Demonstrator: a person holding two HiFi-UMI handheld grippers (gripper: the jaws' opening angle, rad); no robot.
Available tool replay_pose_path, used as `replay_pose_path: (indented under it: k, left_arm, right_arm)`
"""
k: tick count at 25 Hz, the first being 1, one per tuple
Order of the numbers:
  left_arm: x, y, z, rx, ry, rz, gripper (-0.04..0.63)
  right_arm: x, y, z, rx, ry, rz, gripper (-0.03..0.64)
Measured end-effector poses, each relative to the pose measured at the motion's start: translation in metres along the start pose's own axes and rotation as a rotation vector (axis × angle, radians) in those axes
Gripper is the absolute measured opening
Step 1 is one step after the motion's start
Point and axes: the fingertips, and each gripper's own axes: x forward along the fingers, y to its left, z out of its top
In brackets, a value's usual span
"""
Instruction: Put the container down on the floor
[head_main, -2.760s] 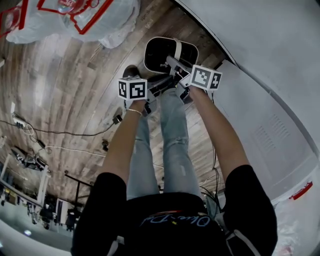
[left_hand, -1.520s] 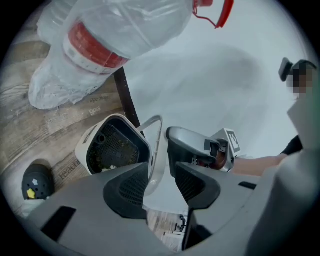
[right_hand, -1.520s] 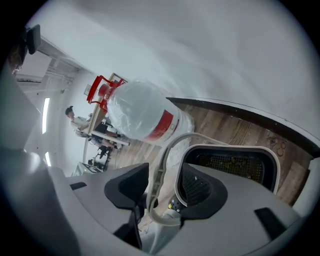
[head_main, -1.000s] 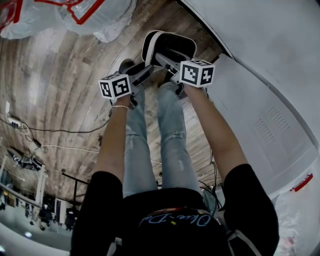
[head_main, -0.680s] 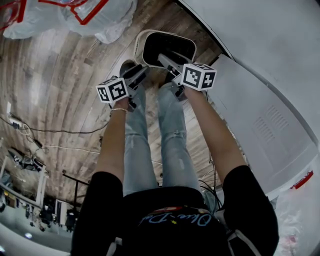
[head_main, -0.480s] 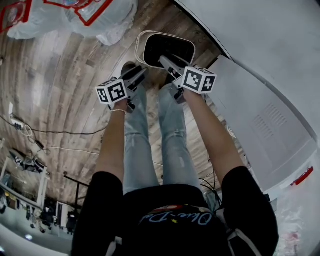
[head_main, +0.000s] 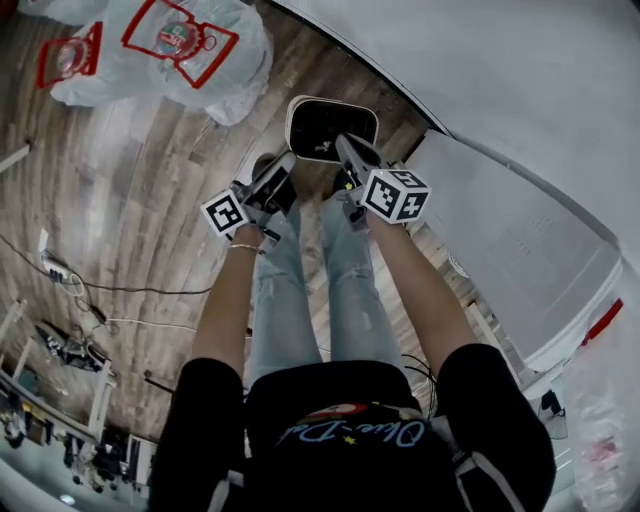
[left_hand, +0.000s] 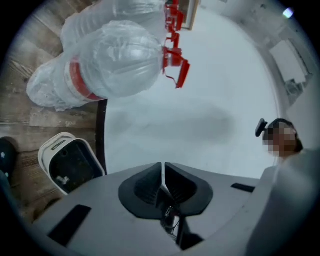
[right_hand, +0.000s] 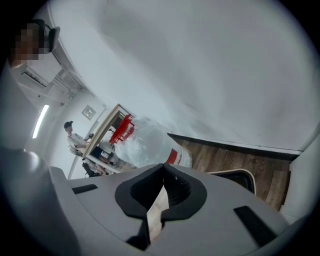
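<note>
1. The wooden plank floor (head_main: 150, 200) fills the left of my head view, and a white wall (head_main: 520, 90) with a dark skirting runs along its far edge.
2. A big white cabinet (head_main: 520, 250) stands to the right, close to the wall.
3. Clear plastic bags with red print (head_main: 170, 50) lie bunched on the floor at the far left. I see them again in the left gripper view (left_hand: 110, 65) and in the right gripper view (right_hand: 150, 140).
4. The operator's legs in light jeans (head_main: 310, 290) run down the middle.
5. The container (head_main: 320, 130), white with a dark inside, stands upright on the floor. It is just ahead of the shoes and close to the skirting. In the left gripper view it sits low on the left (left_hand: 70, 162), well clear of the gripper.
6. The left gripper (head_main: 284, 162) has just been closing. Its jaws now meet (left_hand: 162, 167) with nothing between them.
7. The right gripper (head_main: 347, 145) has also just been closing. Its jaws are together (right_hand: 163, 167) and hold nothing, and the container's rim (right_hand: 240, 175) shows beyond them.
</note>
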Motion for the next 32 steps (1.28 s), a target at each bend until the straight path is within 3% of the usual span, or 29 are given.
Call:
replay_pose_path:
  k: [4, 10, 16, 21, 24, 26, 30, 32]
  left_arm:
    - [0.012, -0.064, 0.008, 0.156, -0.006, -0.072, 0.015]
    - [0.021, -0.16, 0.019, 0.433, 0.017, -0.043, 0.012]
    - [0.026, -0.26, 0.023, 0.726, 0.035, 0.017, 0.012]
    - [0.029, -0.338, 0.022, 0.982, 0.032, 0.06, 0.012]
    - [0.026, -0.374, 0.013, 1.132, 0.062, 0.1, 0.012]
    - [0.025, -0.399, 0.005, 1.177, 0.07, 0.089, 0.012]
    - [0.024, -0.441, -0.016, 1.195, 0.082, 0.04, 0.009]
    - [0.024, -0.459, -0.023, 1.258, 0.103, 0.036, 0.005]
  right_arm:
    - [-0.031, 0.024, 0.04, -0.002, -0.131, 0.017, 0.0]
    - [-0.085, 0.075, 0.095, -0.042, -0.241, 0.034, 0.0]
    - [-0.144, 0.144, 0.151, -0.161, -0.314, 0.104, 0.0]
    - [-0.19, 0.205, 0.19, -0.352, -0.347, 0.182, 0.0]
    - [-0.219, 0.233, 0.205, -0.411, -0.383, 0.195, 0.0]
    - [-0.235, 0.247, 0.213, -0.412, -0.408, 0.205, 0.0]
    - [-0.264, 0.269, 0.22, -0.381, -0.442, 0.244, 0.0]
    - [-0.278, 0.281, 0.227, -0.398, -0.472, 0.258, 0.0]
